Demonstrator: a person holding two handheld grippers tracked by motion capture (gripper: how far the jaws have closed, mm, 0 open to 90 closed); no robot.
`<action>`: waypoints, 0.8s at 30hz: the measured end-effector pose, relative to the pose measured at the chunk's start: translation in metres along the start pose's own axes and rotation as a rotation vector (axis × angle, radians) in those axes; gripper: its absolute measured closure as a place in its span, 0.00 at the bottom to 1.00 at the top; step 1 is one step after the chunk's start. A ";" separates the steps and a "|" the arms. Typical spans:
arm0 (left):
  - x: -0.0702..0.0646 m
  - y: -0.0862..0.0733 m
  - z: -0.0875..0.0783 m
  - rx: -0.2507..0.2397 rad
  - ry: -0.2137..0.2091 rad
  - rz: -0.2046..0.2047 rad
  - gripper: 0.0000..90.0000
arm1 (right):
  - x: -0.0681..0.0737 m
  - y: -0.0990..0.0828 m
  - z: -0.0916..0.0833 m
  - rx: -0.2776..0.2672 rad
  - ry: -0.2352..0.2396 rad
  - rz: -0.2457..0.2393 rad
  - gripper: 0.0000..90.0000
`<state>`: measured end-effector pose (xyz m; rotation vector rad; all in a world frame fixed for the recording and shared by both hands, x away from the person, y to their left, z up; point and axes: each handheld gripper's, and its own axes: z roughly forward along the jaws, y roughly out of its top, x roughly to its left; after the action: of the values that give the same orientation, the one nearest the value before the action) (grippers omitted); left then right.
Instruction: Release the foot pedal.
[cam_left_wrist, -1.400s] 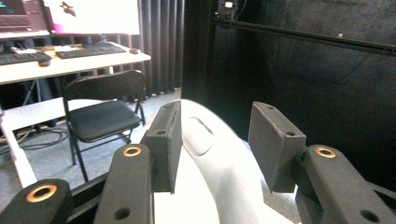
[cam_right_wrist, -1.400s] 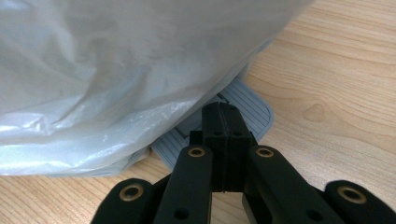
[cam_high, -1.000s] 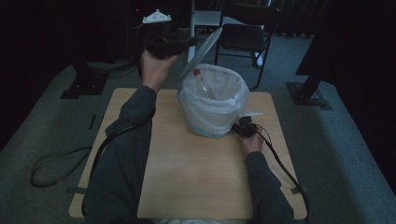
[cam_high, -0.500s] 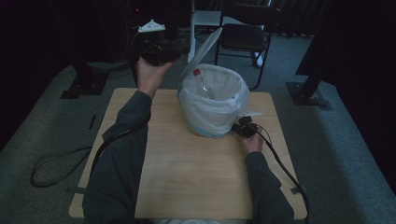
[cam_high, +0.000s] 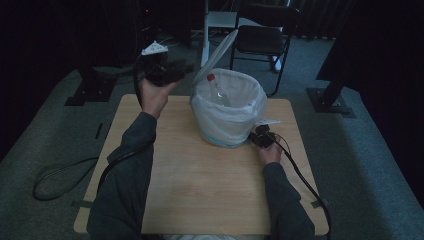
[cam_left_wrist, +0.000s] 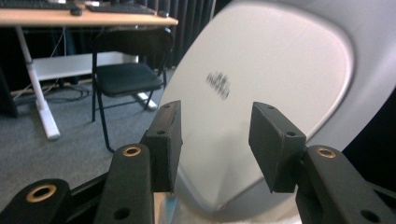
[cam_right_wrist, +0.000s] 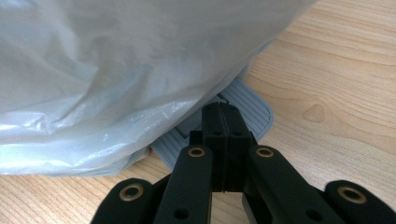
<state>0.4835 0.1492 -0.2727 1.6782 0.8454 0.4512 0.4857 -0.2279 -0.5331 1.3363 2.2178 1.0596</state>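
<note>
A bin lined with a white bag (cam_high: 227, 117) stands at the far middle of the wooden table (cam_high: 200, 185). Its lid (cam_high: 215, 55) is tipped up, and a clear bottle with a red cap (cam_high: 217, 90) leans inside. My left gripper (cam_high: 182, 69) hangs in the air just left of the lid, open with nothing between its jaws. In the left gripper view the lid (cam_left_wrist: 261, 70) looms close behind the left gripper (cam_left_wrist: 215, 135). My right gripper (cam_high: 259, 136) is low at the bin's right foot. In its own view the right gripper (cam_right_wrist: 223, 112) is shut, tips on the grey ribbed pedal (cam_right_wrist: 254, 109) under the bag (cam_right_wrist: 116, 70).
A black folding chair (cam_high: 262, 40) and a white desk leg (cam_high: 205, 35) stand beyond the table. Cables trail from both grippers, one looping on the carpet at the left (cam_high: 55, 175). Dark stands flank the table on both sides.
My left hand has come down with its gripper from high above the far edge to beside the raised lid. The right gripper, bin and bottle have not moved.
</note>
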 end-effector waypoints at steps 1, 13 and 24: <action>0.002 -0.004 0.001 0.010 0.001 -0.004 0.61 | 0.000 0.000 0.000 -0.001 0.001 0.001 1.00; 0.016 -0.038 0.005 0.043 0.013 -0.062 0.61 | 0.000 0.000 0.000 -0.002 -0.002 0.002 1.00; 0.027 -0.072 0.006 0.077 0.024 -0.115 0.61 | 0.002 -0.001 0.000 -0.009 -0.010 -0.002 1.00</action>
<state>0.4842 0.1712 -0.3468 1.6876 0.9823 0.3649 0.4844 -0.2264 -0.5336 1.3332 2.2038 1.0583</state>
